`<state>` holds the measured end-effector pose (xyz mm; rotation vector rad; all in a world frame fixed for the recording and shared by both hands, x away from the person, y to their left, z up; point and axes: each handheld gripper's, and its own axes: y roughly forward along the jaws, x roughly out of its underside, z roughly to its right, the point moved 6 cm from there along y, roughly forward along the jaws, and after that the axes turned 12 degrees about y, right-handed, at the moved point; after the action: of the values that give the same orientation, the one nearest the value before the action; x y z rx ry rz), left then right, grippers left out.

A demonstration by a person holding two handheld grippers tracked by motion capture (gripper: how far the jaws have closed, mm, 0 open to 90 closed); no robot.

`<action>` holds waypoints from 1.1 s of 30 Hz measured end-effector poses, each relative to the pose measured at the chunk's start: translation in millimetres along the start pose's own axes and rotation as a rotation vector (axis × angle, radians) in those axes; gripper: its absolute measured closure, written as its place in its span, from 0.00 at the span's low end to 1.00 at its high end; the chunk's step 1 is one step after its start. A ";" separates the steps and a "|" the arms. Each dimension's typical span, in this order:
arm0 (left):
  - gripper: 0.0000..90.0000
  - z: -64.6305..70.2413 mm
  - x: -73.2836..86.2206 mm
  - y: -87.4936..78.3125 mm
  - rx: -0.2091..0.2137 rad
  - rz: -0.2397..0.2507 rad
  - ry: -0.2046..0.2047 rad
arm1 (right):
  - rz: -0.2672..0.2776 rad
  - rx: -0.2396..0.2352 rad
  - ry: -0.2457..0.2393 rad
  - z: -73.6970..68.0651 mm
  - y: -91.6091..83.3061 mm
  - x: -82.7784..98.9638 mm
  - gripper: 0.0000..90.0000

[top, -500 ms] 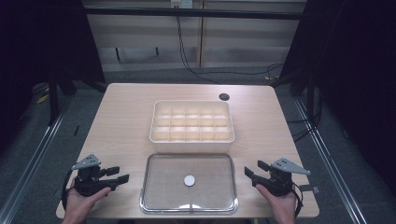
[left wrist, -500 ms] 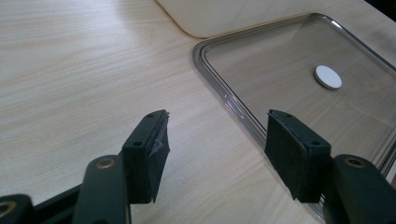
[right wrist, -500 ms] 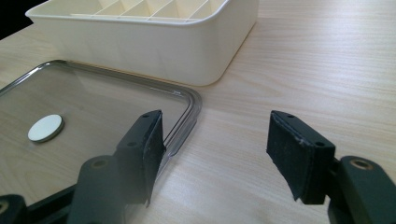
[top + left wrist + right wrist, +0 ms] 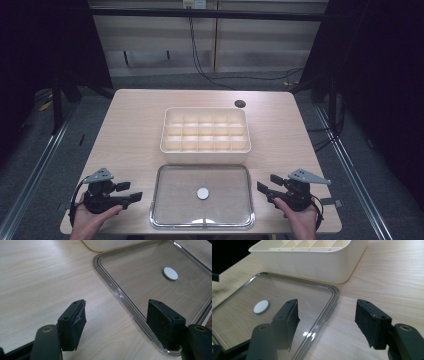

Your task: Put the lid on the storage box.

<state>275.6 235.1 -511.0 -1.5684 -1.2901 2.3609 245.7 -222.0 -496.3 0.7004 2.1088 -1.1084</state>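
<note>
We see a cream divided tray (image 4: 205, 131) at the middle of the wooden counter (image 4: 130, 125). Just near of it lies a clear lid (image 4: 202, 196) with a white disc (image 4: 202, 193) at its centre. The left gripper (image 4: 131, 192) and right gripper (image 4: 265, 184) flank the lid, fingers (image 4: 73, 323) wide and holding nothing.

overhead forward-down, claw cameras close, sharing lid (image 4: 202, 196)
</note>
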 end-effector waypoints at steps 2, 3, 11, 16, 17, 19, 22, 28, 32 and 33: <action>0.35 2.6 -2.2 3.6 0.012 -0.005 0.012 | 0.009 -0.001 0.006 -2.3 -0.2 -3.5 0.41; 0.35 3.6 -3.9 5.0 0.020 -0.008 0.022 | 0.001 -0.011 0.009 -4.1 0.4 -5.3 0.40; 0.45 4.7 -32.8 19.8 0.019 0.018 0.048 | -0.043 0.014 0.008 -15.9 7.1 -25.2 0.34; 0.47 1.2 -43.1 26.3 0.026 0.017 0.025 | -0.070 0.036 0.006 -15.0 20.6 -33.3 0.34; 0.46 0.3 -41.5 27.6 0.043 0.022 0.018 | -0.085 0.040 0.007 -13.6 24.3 -33.3 0.35; 0.48 -1.1 -38.2 29.7 0.044 0.016 0.009 | -0.105 0.051 0.001 -11.9 28.4 -32.5 0.36; 0.46 -4.9 -26.0 36.6 0.042 -0.033 0.011 | -0.135 0.077 0.004 -3.8 43.0 -25.5 0.36; 0.46 -4.9 -19.6 42.5 0.042 -0.047 -0.028 | -0.166 0.062 0.000 0.9 51.2 -13.8 0.40; 0.50 1.8 -18.0 48.1 0.043 -0.076 0.011 | -0.183 0.060 0.007 2.7 55.7 -6.3 0.46; 0.49 2.7 -17.5 50.0 0.039 -0.083 0.014 | -0.193 0.069 0.000 2.8 57.3 -3.9 0.47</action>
<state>301.9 192.9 -529.6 -1.4883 -1.2722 2.3070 289.3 -196.3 -523.7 0.5358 2.1823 -1.2904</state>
